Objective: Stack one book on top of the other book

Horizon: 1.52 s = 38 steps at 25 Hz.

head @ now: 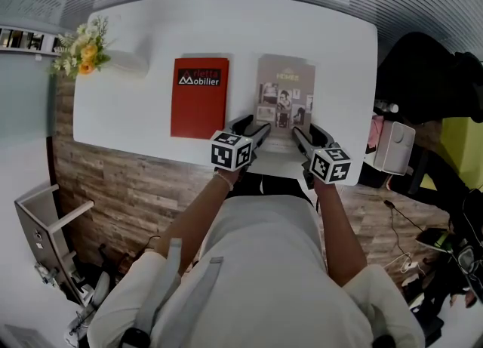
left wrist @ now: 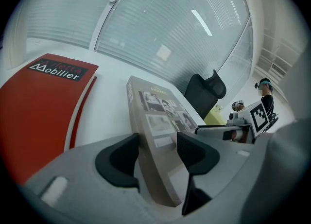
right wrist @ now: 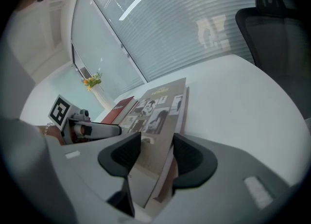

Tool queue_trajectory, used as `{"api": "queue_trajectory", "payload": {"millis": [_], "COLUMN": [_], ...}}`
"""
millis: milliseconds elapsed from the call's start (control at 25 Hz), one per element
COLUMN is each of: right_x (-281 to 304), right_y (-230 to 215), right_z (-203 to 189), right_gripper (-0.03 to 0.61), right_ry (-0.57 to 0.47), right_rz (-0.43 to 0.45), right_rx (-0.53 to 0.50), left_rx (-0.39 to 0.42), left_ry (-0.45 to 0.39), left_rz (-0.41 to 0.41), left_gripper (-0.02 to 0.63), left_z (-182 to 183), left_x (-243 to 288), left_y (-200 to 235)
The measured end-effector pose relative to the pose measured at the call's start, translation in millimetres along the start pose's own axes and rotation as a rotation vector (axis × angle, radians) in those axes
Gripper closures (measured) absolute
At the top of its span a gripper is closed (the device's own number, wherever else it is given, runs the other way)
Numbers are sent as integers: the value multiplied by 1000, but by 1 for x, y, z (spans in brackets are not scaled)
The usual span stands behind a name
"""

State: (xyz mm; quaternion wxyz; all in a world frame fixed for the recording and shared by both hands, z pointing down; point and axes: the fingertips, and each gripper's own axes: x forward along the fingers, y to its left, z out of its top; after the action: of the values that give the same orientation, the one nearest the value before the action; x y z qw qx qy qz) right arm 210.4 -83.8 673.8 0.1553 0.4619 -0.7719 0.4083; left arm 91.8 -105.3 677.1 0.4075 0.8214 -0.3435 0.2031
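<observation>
A grey-brown book with photos on its cover lies on the white table, its near end at the table's front edge. A red book lies flat to its left, a small gap apart. My left gripper has the grey-brown book's near left corner between its pads and is shut on it. At the near right corner my right gripper has the book filling its jaws, pads against cover and underside. The red book shows left of the left gripper.
A vase of yellow flowers stands at the table's far left corner. A black office chair is beyond the right end. A white box sits at the right and a white shelf unit on the floor at the left.
</observation>
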Motion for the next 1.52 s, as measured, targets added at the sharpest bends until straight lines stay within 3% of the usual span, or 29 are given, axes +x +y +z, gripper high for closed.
{"api": "queue_trajectory", "payload": {"millis": [640,1520], "right_x": [-14,-67], "right_y": [10,57], "right_z": [18,84], "right_gripper": [379,379], "right_ry": [-44,-173], "right_rz": [11,29], "right_rx": [-21,-57], "left_rx": [41,86], "left_ry": [-46,-169], "left_rz": [32,52], "left_gripper": [359,359], "left_z": [18,83], "left_x": [-14,-74], "left_y": [-15,-60]}}
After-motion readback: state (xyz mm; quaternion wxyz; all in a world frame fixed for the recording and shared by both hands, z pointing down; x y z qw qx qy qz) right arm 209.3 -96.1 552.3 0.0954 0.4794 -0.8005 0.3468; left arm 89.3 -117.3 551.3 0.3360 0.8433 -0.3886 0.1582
